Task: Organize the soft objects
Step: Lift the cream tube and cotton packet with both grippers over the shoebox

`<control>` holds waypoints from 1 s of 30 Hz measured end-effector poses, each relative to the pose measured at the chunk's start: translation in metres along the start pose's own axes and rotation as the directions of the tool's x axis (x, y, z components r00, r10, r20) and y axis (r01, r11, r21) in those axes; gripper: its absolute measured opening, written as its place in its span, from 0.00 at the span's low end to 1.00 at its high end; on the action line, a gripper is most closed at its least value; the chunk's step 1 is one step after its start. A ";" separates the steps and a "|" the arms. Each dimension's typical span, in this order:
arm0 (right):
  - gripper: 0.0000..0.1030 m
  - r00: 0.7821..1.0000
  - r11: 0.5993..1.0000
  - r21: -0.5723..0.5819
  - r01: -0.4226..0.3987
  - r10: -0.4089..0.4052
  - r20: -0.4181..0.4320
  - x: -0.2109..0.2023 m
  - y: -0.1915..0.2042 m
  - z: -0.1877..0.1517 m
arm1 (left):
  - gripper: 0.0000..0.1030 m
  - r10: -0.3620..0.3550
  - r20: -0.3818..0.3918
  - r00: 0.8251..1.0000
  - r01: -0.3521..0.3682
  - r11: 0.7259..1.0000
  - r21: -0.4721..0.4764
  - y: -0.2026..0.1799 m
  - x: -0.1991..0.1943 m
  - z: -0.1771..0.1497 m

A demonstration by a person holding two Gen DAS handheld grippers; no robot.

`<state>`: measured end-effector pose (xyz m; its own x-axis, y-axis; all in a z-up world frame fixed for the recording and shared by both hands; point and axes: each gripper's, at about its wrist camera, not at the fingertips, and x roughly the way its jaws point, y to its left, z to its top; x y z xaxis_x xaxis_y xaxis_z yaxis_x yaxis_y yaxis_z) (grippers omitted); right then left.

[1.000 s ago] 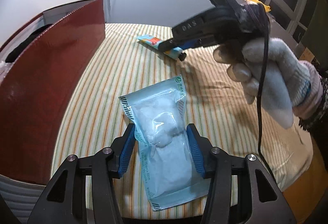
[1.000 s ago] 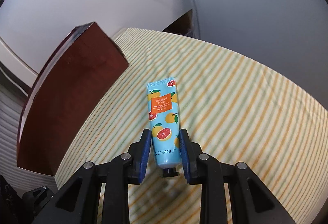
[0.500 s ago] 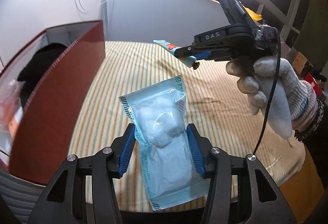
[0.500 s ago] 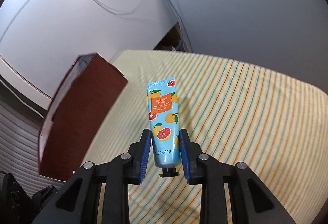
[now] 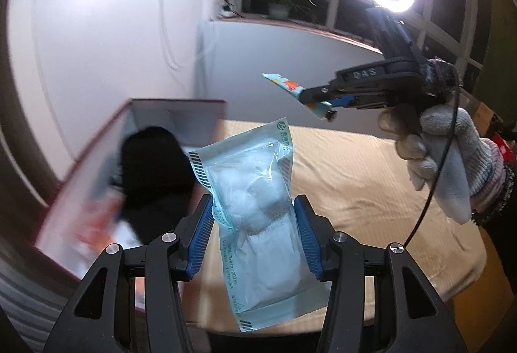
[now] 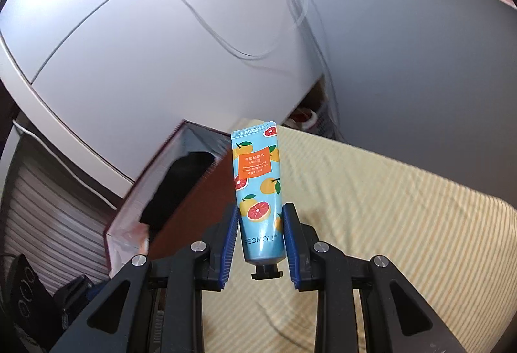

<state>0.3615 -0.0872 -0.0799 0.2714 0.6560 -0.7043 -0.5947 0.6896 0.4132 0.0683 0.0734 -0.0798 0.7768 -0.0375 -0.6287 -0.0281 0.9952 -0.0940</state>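
Left tool (image 5: 253, 231) clamped on pale-blue plastic cotton pouch (image 5: 250, 210); right tool (image 6: 261, 235) clamped on blue fruit-print cream tube (image 6: 258, 191). Both held w/ items above striped surface (image 6: 404, 223), right of open dark-red box (image 6: 181, 191). Keep grips firm, clear box wall before lowering.

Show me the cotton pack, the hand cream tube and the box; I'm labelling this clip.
cotton pack (image 5: 250, 191), left wrist view, on the white wadding between the pads.
hand cream tube (image 6: 258, 188), right wrist view, on its printed middle.
box (image 6: 197, 197), right wrist view, on its brown side wall.
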 end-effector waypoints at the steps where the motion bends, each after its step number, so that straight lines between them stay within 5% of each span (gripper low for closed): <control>1: 0.24 1.000 1.000 -0.015 -0.002 0.002 0.000 0.001 0.009 0.005 | 0.48 0.013 0.005 1.000 -0.013 1.000 -0.004 0.008 -0.002 0.002; 12: 0.24 1.000 0.994 -0.105 0.004 -0.006 -0.016 0.044 0.070 0.043 | 0.48 0.118 0.002 0.993 -0.118 0.992 -0.050 0.066 -0.004 0.014; 30: 0.24 0.993 0.984 -0.167 0.056 -0.072 -0.093 0.134 0.111 0.051 | 0.48 0.157 -0.080 0.984 -0.160 0.986 -0.040 0.087 0.032 0.001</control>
<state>0.3706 0.0934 -0.0991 0.2420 0.5731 -0.7829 -0.6969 0.6641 0.2707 0.0913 0.1590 -0.1067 0.7096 0.1118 -0.6956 -0.1772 0.9839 -0.0226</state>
